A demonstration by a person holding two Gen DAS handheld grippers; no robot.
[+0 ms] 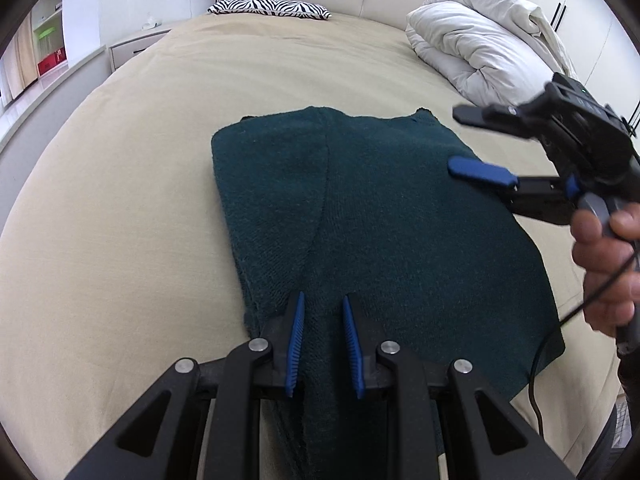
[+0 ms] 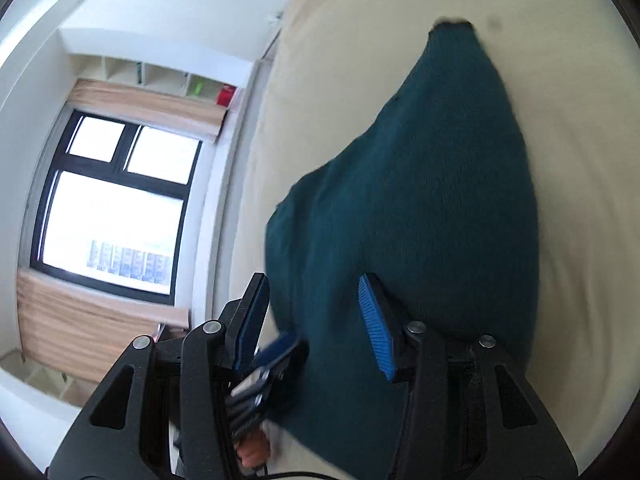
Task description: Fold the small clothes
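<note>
A dark teal knitted garment lies folded flat on the beige bed, with a fold line running down its middle. My left gripper is open, low over the garment's near edge, holding nothing. My right gripper is open and empty, hovering above the garment's right side with its jaws wide apart. In the right wrist view the garment fills the middle, my right gripper is open above it, and the left gripper shows at the bottom left.
A white rumpled duvet lies at the bed's far right. A zebra-print pillow sits at the headboard. A nightstand stands at the far left. A window and shelves are beyond the bed's side. A black cable hangs from the right gripper.
</note>
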